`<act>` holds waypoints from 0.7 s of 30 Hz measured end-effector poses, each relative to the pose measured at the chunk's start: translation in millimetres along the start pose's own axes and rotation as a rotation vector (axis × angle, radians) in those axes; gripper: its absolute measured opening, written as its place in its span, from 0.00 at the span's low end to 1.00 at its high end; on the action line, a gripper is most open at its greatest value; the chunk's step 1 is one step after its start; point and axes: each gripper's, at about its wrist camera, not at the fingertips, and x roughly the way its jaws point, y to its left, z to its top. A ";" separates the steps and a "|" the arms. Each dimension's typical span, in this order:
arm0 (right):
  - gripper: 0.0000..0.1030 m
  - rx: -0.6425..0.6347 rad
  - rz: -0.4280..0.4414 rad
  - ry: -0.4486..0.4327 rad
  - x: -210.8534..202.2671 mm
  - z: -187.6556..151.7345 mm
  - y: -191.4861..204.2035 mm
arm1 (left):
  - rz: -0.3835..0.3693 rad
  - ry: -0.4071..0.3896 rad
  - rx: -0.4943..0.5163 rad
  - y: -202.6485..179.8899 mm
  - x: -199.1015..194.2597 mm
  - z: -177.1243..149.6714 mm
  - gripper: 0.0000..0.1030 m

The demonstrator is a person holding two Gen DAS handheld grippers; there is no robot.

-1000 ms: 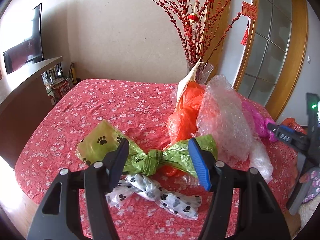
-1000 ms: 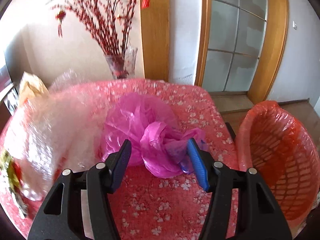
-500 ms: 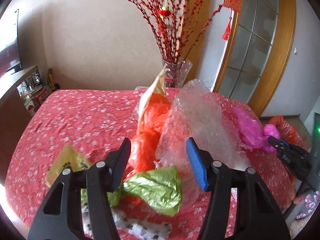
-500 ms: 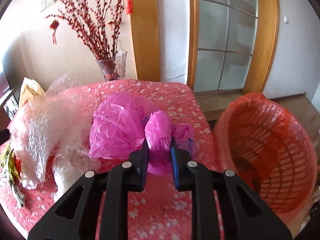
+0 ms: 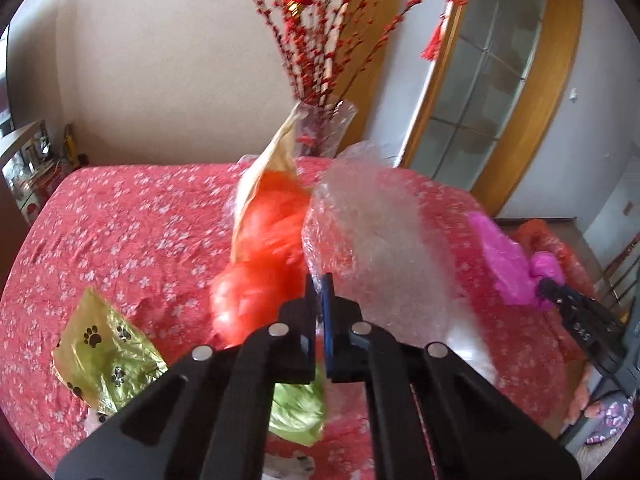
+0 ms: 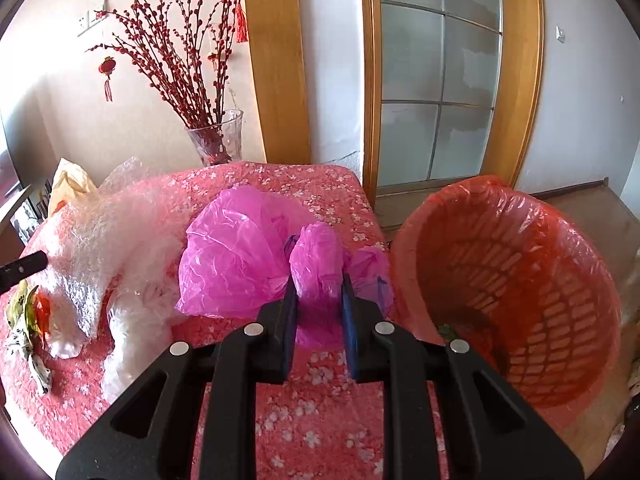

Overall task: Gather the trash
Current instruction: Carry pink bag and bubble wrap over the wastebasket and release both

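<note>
A sheet of clear bubble wrap [image 5: 380,248] lies crumpled on the red flowered tablecloth [image 5: 140,220]. My left gripper [image 5: 320,296] is shut on its lower left edge, with thin film pinched between the tips. To the left of the wrap is an orange plastic bag [image 5: 268,240]. A pink plastic bag [image 6: 236,256] lies near the table's right end, and my right gripper [image 6: 319,292] is shut on a bunched fold of it. Just right of the table stands an orange basket [image 6: 520,280] lined with a red bag. The right gripper [image 5: 548,286] also shows in the left wrist view.
A green paw-print bag [image 5: 104,344] and a white paw-print bag [image 5: 288,464] lie near the table's front. A glass vase [image 6: 218,140] of red branches stands at the far edge. A tan paper piece [image 5: 276,168] sticks up behind the orange bag.
My left gripper swung right from the green bag to the bubble wrap and closed on its edge. My right gripper closed on the pink bag and shifted toward the basket.
</note>
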 end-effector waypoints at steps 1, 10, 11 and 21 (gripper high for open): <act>0.20 0.003 0.001 -0.005 -2.2 0.1 -1.0 | -0.008 -0.014 0.012 -3.1 -4.9 0.2 0.04; 0.20 0.016 -0.002 -0.057 -24.6 6.8 -11.9 | -0.065 -0.084 0.061 -30.5 -34.8 11.2 0.03; 0.20 0.019 -0.003 -0.062 -26.6 7.4 -13.7 | -0.071 -0.090 0.067 -33.8 -37.0 12.8 0.03; 0.20 0.050 -0.033 -0.109 -49.1 14.0 -40.0 | -0.129 -0.157 0.126 -77.1 -57.1 35.9 0.03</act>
